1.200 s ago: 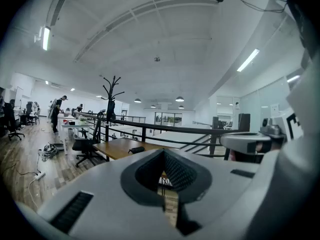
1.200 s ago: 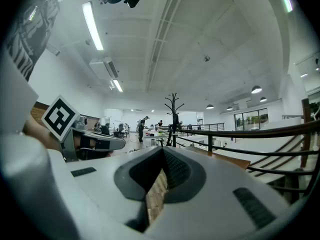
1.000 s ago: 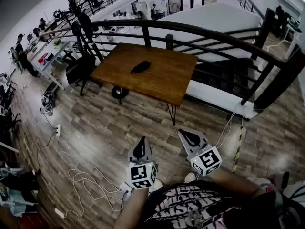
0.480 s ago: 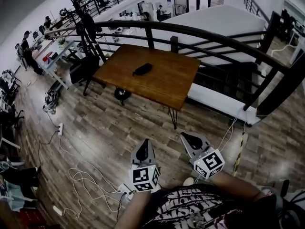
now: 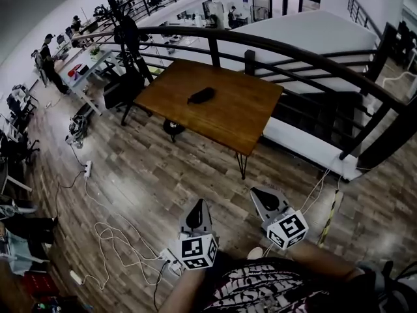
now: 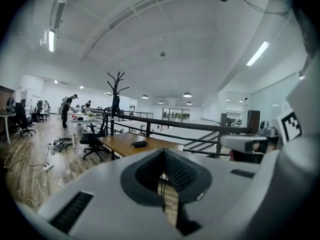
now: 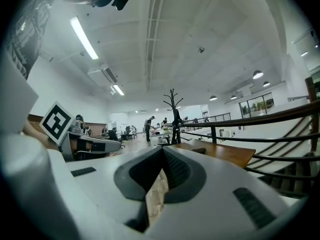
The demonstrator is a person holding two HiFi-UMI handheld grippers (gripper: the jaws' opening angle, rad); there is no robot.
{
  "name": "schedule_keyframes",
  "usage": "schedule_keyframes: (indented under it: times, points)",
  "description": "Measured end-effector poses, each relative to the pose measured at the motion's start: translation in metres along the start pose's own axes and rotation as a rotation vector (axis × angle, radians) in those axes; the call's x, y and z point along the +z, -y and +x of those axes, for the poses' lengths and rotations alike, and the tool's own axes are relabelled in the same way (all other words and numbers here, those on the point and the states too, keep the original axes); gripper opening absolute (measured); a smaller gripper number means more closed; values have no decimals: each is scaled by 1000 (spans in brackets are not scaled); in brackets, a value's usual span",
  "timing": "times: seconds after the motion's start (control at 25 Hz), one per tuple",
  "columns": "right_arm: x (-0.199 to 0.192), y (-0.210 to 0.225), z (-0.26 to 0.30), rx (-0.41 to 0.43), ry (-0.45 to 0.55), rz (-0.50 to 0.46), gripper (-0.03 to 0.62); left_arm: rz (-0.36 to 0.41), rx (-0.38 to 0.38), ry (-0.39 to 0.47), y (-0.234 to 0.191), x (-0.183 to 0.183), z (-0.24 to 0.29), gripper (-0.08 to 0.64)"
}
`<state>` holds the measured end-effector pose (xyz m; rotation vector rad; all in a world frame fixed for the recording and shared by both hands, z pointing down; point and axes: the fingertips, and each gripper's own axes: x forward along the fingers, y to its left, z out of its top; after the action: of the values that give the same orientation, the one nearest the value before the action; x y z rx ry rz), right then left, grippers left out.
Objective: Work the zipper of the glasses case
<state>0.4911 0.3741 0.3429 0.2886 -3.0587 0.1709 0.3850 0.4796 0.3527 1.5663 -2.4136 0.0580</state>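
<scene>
My left gripper (image 5: 198, 204) and my right gripper (image 5: 260, 193) each have a pale grey, wedge-shaped shell, with a dark ribbed lining between the two jaws and a dark slot on either flank. At the rear, the left cube (image 5: 197, 252) and the right cube (image 5: 288, 229) are white with black square markers. I wear a dark shirt (image 5: 260, 285) with a pale printed pattern.

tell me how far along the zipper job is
Done: nothing visible; the glasses case lies alone on the wooden table. In hand: nothing; the left gripper and right gripper are shut and empty, well short of the table. Left: reach the case, hold it, work the zipper.
</scene>
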Motion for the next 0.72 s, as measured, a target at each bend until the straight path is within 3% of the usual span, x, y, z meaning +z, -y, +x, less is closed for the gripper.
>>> schedule_keyframes:
  times: [0.4,0.72]
  points:
    - [-24,16,65,7,-61,8,-5,-46,-24,-48,-42,-16,62,5]
    - [-3,22,160,-64,-73,-43,-5,-56,-124,2,-113,32,145,5]
